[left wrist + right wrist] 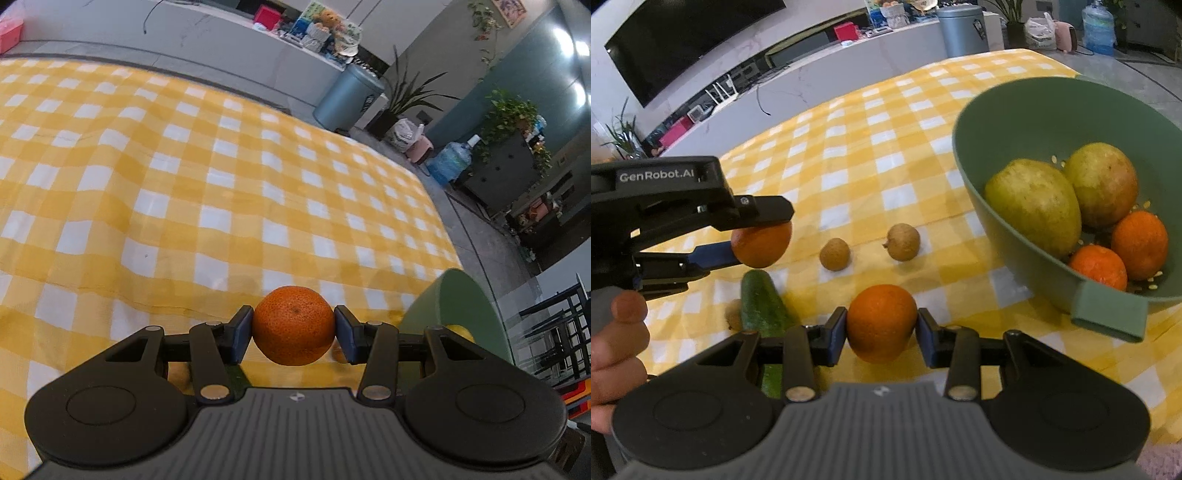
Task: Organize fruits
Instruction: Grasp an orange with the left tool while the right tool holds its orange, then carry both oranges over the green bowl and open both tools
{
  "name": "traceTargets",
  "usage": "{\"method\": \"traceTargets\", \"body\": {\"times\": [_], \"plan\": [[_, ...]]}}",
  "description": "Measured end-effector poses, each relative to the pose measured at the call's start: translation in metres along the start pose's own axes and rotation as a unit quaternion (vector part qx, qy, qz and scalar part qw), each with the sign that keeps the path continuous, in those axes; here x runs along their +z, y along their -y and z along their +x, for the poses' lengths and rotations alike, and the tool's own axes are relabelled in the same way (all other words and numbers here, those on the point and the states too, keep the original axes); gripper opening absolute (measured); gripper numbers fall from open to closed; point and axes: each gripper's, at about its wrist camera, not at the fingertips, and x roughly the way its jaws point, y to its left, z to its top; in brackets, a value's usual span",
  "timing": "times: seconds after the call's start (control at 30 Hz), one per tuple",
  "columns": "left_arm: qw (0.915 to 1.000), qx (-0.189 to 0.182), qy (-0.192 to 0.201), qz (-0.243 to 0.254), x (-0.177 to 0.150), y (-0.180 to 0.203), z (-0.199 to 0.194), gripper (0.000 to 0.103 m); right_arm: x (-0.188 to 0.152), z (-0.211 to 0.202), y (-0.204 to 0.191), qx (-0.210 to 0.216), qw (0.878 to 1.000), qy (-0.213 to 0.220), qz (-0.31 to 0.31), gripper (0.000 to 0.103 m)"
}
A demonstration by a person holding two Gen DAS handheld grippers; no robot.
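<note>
My left gripper [293,328] is shut on an orange [293,325] and holds it above the yellow checked cloth; it also shows at the left of the right wrist view [759,236], with its orange [762,243]. My right gripper [881,328] is shut on a second orange [881,323], low over the cloth. A green colander bowl [1027,122] at the right holds two yellow-green mangoes [1034,206] and two oranges [1141,243]. Its rim shows in the left wrist view [465,295].
Two small brown longans [834,254] [903,242] lie on the cloth [857,147] between the grippers and the bowl. A green cucumber [762,306] lies at lower left, with a small brown fruit [733,314] beside it. The table's far edge [436,192] drops to the floor.
</note>
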Motion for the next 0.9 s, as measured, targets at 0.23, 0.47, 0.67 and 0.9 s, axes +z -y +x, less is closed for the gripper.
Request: {"method": "traceTargets", "body": {"times": [0.23, 0.47, 0.67, 0.9], "plan": [[0.9995, -0.023, 0.013, 0.015, -0.001, 0.018, -0.014, 0.054, 0.009, -0.02, 0.012, 0.05, 0.998, 0.035, 0.032, 0.037], [0.9988, -0.034, 0.023, 0.026, -0.001, 0.036, -0.022, 0.054, 0.017, -0.033, 0.028, 0.125, 0.986, 0.073, 0.085, 0.037], [0.9966, -0.024, 0.061, 0.051, -0.005, 0.062, -0.034, 0.054, 0.025, -0.054, 0.05, 0.19, 0.962, 0.141, 0.135, 0.037], [0.9938, -0.06, 0.063, 0.07, -0.013, 0.092, -0.029, 0.054, 0.035, -0.078, 0.099, 0.184, 0.935, 0.218, 0.213, 0.037]]}}
